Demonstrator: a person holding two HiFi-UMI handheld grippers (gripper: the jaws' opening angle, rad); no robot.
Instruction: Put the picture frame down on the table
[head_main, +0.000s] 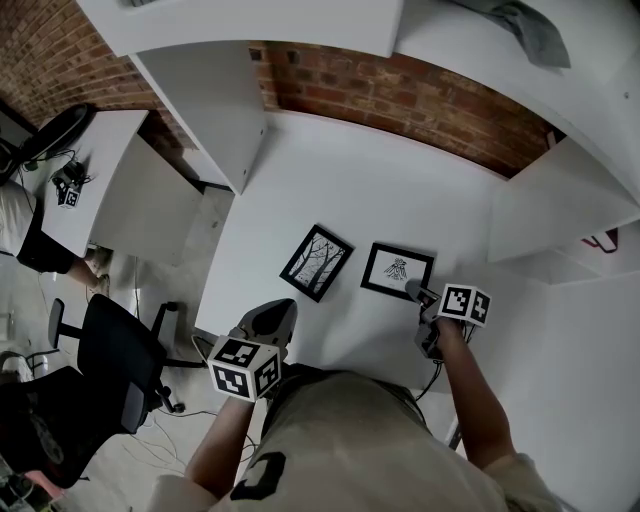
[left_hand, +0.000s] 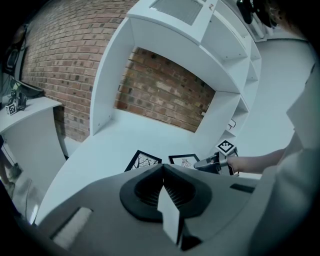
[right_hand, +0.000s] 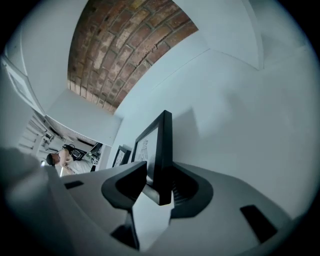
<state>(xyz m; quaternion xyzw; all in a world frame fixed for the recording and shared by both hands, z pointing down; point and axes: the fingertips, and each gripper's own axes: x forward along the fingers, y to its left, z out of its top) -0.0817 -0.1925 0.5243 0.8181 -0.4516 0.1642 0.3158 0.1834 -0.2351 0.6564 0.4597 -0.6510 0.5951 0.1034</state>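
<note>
White counter (head_main: 330, 180) below a brick wall carries the picture frame (head_main: 398, 270), flat beside a second frame (head_main: 316, 262). The right gripper (head_main: 415, 292) has its fingers (right_hand: 125, 187) apart around the frame's near corner, so the release looks done. Next it should back straight off without nudging. The left gripper (head_main: 278, 308) is closed and empty.

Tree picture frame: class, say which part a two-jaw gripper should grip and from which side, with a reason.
Probably the black border of the tree picture frame on the edge facing the person, coming in low from that near side. It lies flat on the table, so only its thin rim fits between jaws.
</note>
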